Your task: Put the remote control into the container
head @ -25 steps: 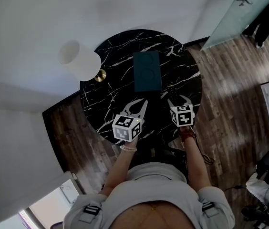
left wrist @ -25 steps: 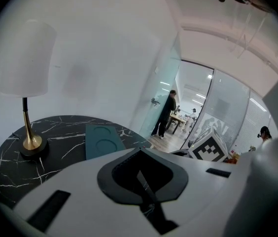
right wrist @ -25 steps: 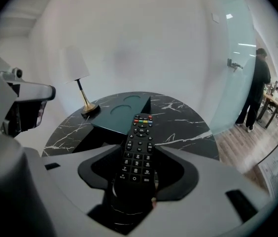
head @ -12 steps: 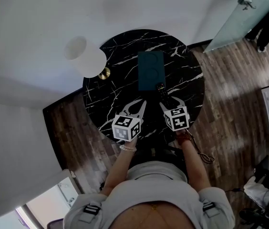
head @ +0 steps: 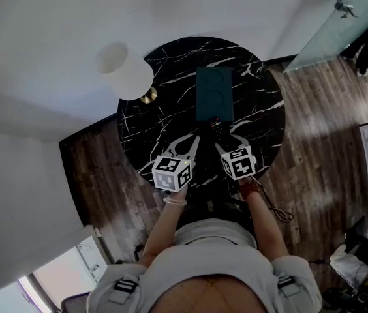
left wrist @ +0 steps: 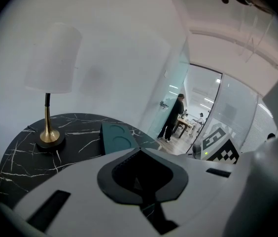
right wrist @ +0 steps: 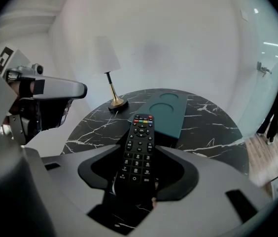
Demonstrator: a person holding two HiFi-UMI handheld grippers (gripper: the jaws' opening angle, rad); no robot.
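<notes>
Carrying the remote control [right wrist: 138, 147] toward the container [head: 214, 95], the right hand-held gripper [right wrist: 138, 154] had its jaws closed on the remote's rear end.

Above the near edge of the round black marble desk [head: 164, 103], the remote stuck out forward along the jaws' own line. Its coloured-button end pointed away from the person at the near short end of the teal container, which lay lengthwise in the same direction toward the desk's far edge. The tip appeared just at that near end; its height above was unclear. The right hand-held gripper was the nearer one, so a straight forward carry looked likely. The left hand-held gripper [left wrist: 140, 152] hung beside it, jaws together on nothing.
</notes>
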